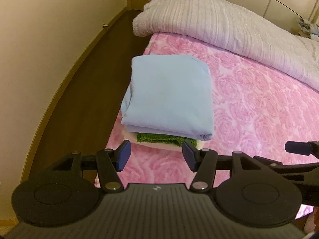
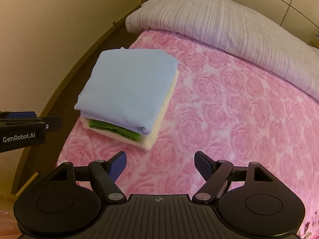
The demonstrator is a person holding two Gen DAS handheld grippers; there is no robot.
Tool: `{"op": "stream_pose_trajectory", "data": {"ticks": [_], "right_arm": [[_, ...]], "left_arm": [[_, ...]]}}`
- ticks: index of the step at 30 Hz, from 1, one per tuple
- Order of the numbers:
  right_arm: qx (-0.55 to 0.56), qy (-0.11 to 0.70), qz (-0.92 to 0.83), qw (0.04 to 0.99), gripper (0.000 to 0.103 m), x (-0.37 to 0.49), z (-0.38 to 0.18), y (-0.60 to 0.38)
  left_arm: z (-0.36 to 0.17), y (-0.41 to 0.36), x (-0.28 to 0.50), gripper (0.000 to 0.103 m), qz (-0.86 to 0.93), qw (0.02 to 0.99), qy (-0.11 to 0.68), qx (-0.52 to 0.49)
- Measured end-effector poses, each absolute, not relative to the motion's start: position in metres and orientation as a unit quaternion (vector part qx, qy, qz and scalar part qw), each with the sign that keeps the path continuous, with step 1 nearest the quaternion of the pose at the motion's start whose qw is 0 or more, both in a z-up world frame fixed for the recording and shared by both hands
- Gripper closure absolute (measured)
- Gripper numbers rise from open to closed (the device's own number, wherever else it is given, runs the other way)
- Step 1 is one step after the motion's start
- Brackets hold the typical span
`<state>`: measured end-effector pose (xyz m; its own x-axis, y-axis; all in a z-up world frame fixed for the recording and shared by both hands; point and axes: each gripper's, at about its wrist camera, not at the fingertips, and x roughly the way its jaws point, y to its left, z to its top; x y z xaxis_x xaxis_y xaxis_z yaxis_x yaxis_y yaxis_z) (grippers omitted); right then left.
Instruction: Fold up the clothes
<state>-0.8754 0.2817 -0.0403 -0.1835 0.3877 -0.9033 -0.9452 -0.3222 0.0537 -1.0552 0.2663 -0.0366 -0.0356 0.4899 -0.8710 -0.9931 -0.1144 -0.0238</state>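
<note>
Folded clothes (image 1: 167, 97) sit stacked on the pink bedspread (image 1: 249, 109), just ahead of the left gripper (image 1: 156, 155) and right gripper (image 2: 160, 165), both wide open and empty; a grey quilt (image 1: 219, 22) lies beyond.

Smooth blue cloth (image 1: 169, 95) tops green knit (image 2: 115, 129); plush pink blanket (image 1: 249, 103).

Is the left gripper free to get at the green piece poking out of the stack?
Probably yes: the left gripper is open, empty, facing the green piece with only bare bedspread between. The blue garment on top leaves just its edge exposed.
</note>
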Motion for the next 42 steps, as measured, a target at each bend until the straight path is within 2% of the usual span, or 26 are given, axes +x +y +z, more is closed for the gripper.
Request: {"op": "stream_pose_trajectory", "data": {"ticks": [7,16,20,24,32,42], "right_arm": [[-0.407,0.301,0.733,0.455,0.025,-0.841,-0.029,0.294],[-0.400,0.242,0.776,0.424,0.025,-0.749,-0.005,0.310],[-0.408,0.222,0.784,0.412,0.025,-0.704,-0.001,0.313],[-0.424,0.193,0.797,0.385,0.025,-0.670,0.000,0.305],[-0.435,0.204,0.808,0.341,0.025,-0.621,-0.002,0.299],[-0.446,0.218,0.812,0.307,0.025,-0.606,-0.012,0.315]], "left_arm": [[-0.023,0.266,-1.022,0.050,0.682,0.548,0.303,-0.379],[-0.003,0.251,-0.920,0.050,0.732,0.495,0.270,-0.384],[0.005,0.243,-0.873,0.041,0.752,0.470,0.256,-0.386],[0.009,0.225,-0.832,0.040,0.775,0.439,0.232,-0.392],[0.016,0.204,-0.775,0.040,0.795,0.413,0.220,-0.386],[0.013,0.199,-0.754,0.041,0.799,0.388,0.191,-0.418]]}}
